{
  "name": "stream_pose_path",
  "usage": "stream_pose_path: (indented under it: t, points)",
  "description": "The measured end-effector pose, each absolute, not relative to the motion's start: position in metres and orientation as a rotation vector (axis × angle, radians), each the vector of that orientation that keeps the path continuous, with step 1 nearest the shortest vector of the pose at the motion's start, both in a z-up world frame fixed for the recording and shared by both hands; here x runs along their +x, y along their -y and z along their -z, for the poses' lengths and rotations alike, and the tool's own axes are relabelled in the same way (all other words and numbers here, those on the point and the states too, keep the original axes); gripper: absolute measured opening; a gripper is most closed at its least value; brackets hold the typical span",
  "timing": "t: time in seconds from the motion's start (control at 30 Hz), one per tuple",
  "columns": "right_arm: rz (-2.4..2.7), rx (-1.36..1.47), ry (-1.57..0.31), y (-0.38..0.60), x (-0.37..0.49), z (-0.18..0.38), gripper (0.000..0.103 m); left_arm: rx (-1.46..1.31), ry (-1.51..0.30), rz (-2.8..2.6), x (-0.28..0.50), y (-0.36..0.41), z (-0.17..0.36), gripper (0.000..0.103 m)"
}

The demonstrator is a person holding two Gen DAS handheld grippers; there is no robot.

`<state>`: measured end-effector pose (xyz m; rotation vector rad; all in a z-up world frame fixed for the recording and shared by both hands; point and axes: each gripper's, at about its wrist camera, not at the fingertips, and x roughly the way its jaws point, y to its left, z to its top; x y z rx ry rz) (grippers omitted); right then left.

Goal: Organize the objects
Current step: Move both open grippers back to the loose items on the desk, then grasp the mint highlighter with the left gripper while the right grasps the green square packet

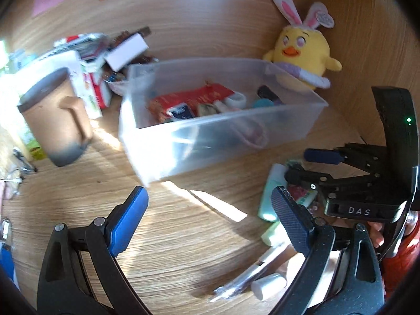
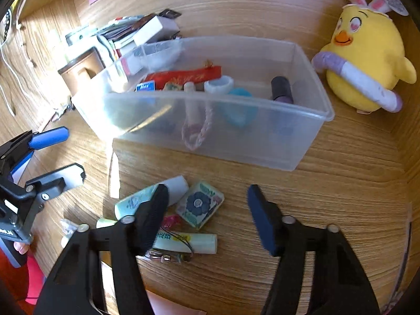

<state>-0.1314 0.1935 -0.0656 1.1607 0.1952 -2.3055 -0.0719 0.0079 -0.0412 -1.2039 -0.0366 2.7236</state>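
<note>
A clear plastic bin [image 1: 210, 141] [image 2: 262, 141] stands on the wooden desk and holds a red packet [image 2: 183, 74], a white ring, a teal item and a dark bottle [image 2: 281, 86]. Loose small items lie in front of it: a mint tube [image 2: 149, 197], a flowered tin [image 2: 200, 204], a pale green tube [image 2: 189, 241] and a white pen [image 1: 252, 270]. My left gripper [image 1: 210, 223] is open and empty above bare desk. My right gripper [image 2: 207, 218] is open and empty, just above the loose items; it also shows in the left wrist view [image 1: 309, 168].
A yellow chick plush [image 2: 367, 63] with bunny ears sits right of the bin by the side wall. A brown mug [image 1: 56, 120] and a pile of boxes and booklets [image 1: 105, 52] stand left of the bin. Sticky notes hang on the back wall.
</note>
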Motion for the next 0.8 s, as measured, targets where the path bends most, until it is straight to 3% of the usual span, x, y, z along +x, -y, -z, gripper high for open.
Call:
stream_pose_path:
  t: [0.13,0.3,0.43,0.8]
  points:
    - [2.312,1.155,-0.251,-0.195,-0.127,0.065,0.036,-1.256,0.016,-2.644,-0.082,-0.021,0.049,0.096]
    - [2.317,1.156,-0.265,-0.202,-0.128,0.065,0.026,-1.304,-0.056,-2.586,-0.091,-0.037,0.059,0.093]
    - [2.321,1.156,-0.253,-0.206,-0.132,0.062,0.025,-1.343,-0.103,-2.538,-0.098,-0.046,0.065,0.078]
    - [2.296,1.154,-0.264,-0.203,-0.139,0.064,0.024,-1.317,-0.211,-2.51,-0.109,-0.066,0.068,0.057]
